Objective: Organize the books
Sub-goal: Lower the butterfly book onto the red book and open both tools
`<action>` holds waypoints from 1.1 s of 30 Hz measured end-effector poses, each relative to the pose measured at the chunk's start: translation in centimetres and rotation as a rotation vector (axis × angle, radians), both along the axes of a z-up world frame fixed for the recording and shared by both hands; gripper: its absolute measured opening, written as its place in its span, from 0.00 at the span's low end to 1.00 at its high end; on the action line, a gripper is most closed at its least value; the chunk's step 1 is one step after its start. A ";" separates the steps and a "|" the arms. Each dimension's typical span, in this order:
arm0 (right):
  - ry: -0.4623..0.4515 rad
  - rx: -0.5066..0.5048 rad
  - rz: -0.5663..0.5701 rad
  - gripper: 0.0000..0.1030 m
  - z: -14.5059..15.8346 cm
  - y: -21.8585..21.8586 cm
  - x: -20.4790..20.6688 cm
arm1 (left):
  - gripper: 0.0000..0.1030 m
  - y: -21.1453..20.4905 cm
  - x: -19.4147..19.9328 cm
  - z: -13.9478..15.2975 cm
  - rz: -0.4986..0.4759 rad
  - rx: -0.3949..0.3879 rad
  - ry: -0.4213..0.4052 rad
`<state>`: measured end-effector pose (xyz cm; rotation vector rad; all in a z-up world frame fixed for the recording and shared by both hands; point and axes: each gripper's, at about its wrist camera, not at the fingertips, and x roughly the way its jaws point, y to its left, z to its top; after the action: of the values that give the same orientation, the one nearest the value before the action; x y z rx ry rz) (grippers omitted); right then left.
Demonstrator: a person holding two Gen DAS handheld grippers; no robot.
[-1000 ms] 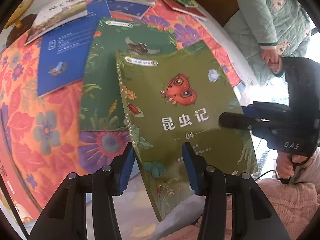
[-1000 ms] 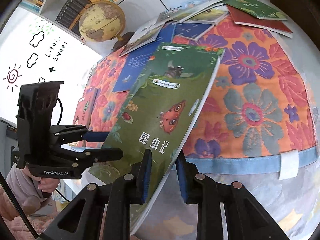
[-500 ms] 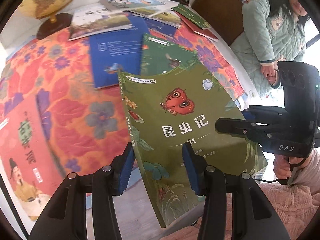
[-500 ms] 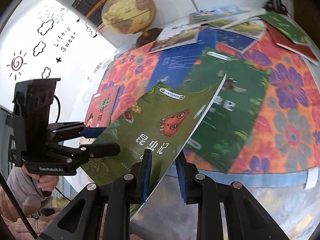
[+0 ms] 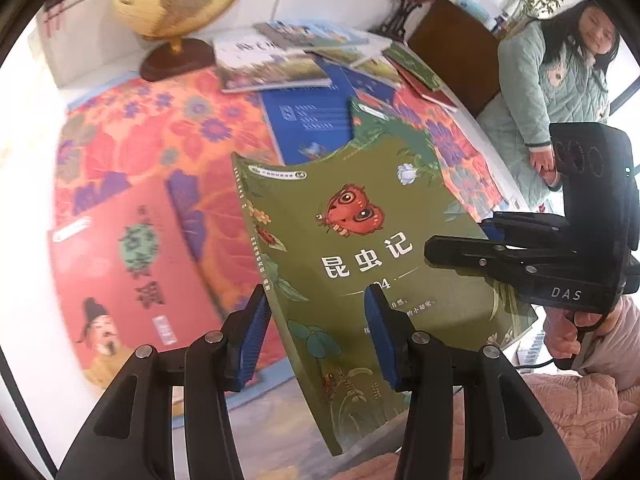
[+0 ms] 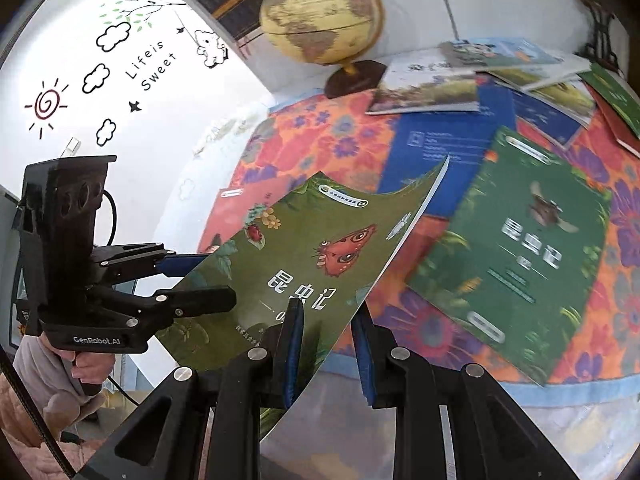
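Left wrist view: the left hand-held gripper (image 5: 316, 336) grips the olive book (image 5: 360, 264) at lower centre, above the surface (image 5: 132, 136)

Right wrist view: the right hand-held gripper (image 6: 328, 340) pinches that book's (image 6: 304, 256) edge, bottom centre; a green book (image 6: 516, 248) lies right

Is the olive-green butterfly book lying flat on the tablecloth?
No: the olive-green butterfly book is lifted above the floral tablecloth, gripped at its edges by both grippers.
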<state>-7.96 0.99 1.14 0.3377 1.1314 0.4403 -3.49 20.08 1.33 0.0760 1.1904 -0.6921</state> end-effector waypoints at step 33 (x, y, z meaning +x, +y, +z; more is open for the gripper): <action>0.201 0.057 0.187 0.24 -8.2 16.7 9.8 | 0.43 16.6 3.0 -7.3 0.341 0.084 0.139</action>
<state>1.81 17.67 -7.05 0.3328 1.3541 0.6142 -0.46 36.69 -5.98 -0.1049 1.3257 -0.3517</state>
